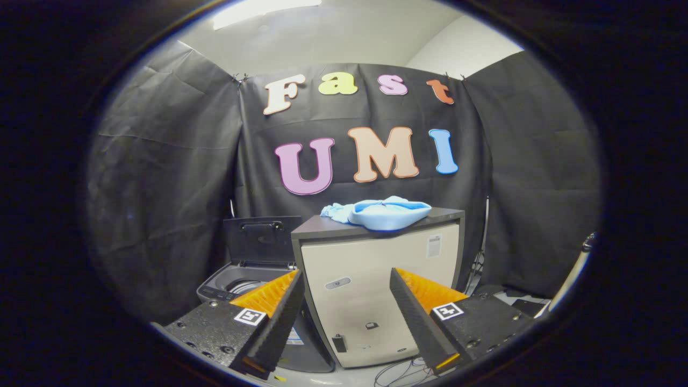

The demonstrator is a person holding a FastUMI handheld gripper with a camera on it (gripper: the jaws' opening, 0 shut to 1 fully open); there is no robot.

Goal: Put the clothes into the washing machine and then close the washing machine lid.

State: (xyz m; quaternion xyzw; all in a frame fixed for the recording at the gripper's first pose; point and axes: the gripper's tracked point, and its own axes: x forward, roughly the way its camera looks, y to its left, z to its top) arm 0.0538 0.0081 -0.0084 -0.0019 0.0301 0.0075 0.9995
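A light blue piece of clothing lies bunched on the dark top of a beige cabinet, well beyond my fingers. To the cabinet's left stands a small grey washing machine with its dark lid raised upright, so the drum opening shows. My gripper is open, with nothing between its fingers. The left finger partly covers the washer's front, and the cabinet's front face shows in the gap between the two fingers.
Black cloth walls close the booth behind and on both sides. Cables trail on the floor at the cabinet's foot. A pale pole leans at the far right, past dark flat items on the floor.
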